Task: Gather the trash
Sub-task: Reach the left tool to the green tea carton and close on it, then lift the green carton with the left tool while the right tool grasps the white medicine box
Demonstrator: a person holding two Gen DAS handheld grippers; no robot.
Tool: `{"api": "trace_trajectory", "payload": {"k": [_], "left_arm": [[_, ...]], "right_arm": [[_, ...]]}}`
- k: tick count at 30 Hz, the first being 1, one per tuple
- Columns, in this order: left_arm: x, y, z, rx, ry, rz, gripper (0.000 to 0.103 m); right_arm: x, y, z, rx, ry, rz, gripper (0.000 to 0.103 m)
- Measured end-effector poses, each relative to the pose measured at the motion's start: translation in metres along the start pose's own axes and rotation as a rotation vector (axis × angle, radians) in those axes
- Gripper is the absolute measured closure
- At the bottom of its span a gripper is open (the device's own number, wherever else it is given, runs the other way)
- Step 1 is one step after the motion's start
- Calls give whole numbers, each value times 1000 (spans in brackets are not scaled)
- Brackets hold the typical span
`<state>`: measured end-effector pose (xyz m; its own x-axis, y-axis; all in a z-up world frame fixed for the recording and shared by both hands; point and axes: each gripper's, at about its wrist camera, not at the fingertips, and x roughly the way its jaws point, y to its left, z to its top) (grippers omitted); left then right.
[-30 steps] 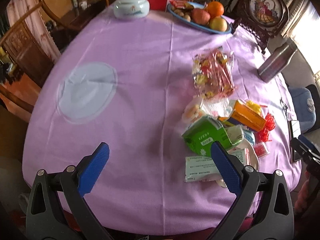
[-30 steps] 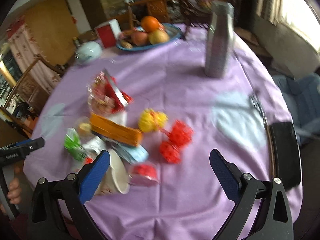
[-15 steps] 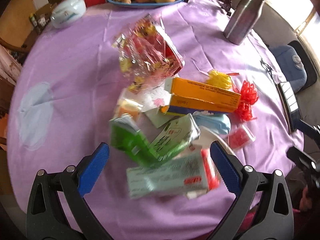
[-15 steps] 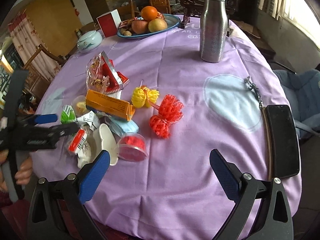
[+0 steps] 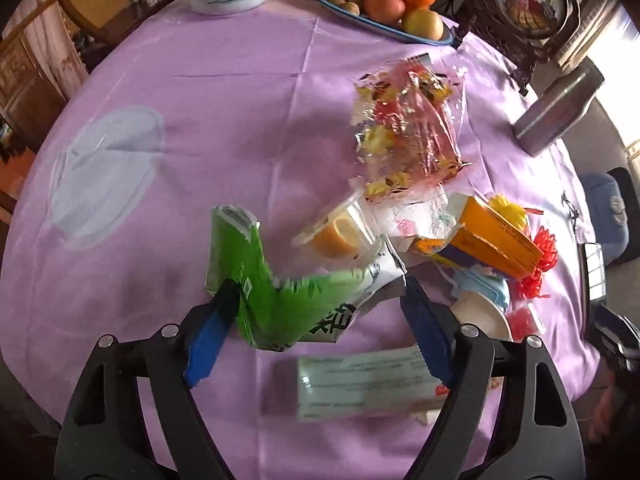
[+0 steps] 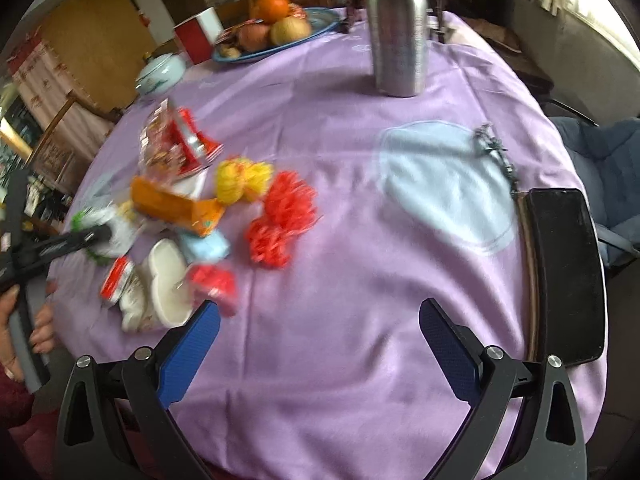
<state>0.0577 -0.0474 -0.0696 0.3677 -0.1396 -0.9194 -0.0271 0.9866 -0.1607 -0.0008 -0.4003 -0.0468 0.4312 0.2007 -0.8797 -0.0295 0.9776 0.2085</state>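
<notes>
Trash lies heaped on the purple-clothed bench point(image 5: 248, 128), and 1 piece of it — a crumpled green packet point(image 5: 288, 300) — sits right between the jaws of the left gripper point(image 5: 316, 312). Those jaws are closing on it: the left-side pad already touches the packet's folded edge, while the right-side pad looks just clear of its white-printed end, so nothing is pinched yet. Just beyond the packet stands a clear cup with orange slices point(image 5: 340, 236); nearer than the jaws lies a flat white wrapper point(image 5: 368, 384). Farther out and to the right are an orange box point(image 5: 496, 240), a blue mask point(image 5: 486, 286) and a crinkly sweet bag point(image 5: 408, 140).

The right gripper point(image 6: 320, 344) hangs over bare cloth with its jaws spread wide and nothing between them — a white dish point(image 6: 168, 280) and a small red tub point(image 6: 214, 282) lie just beyond its left pad.

Risk, as I judge it: the packet is limp and bent, so it may buckle or slide out as the pads meet, and its far end could nudge the cup and tip it.
</notes>
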Motion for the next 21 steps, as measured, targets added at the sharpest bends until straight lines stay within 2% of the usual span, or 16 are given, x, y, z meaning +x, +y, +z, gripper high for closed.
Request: {"api": "trace_trajectory", "payload": {"k": [3,11,16,21], "left_arm": [[-5,7,-2,20,3,26,25],[0,12,-3,49,27,12,22],[13,5,-1,83,27,53,18],[8,5,-3,98,-14,46,24]], "right_arm": [[10,-4,8,23,-5,-4,6],[41,8,7,-35,28,-94,6],[53,14,-1,-71,68,-117,6],[64,12,-3,-64,90,-109,6]]}}
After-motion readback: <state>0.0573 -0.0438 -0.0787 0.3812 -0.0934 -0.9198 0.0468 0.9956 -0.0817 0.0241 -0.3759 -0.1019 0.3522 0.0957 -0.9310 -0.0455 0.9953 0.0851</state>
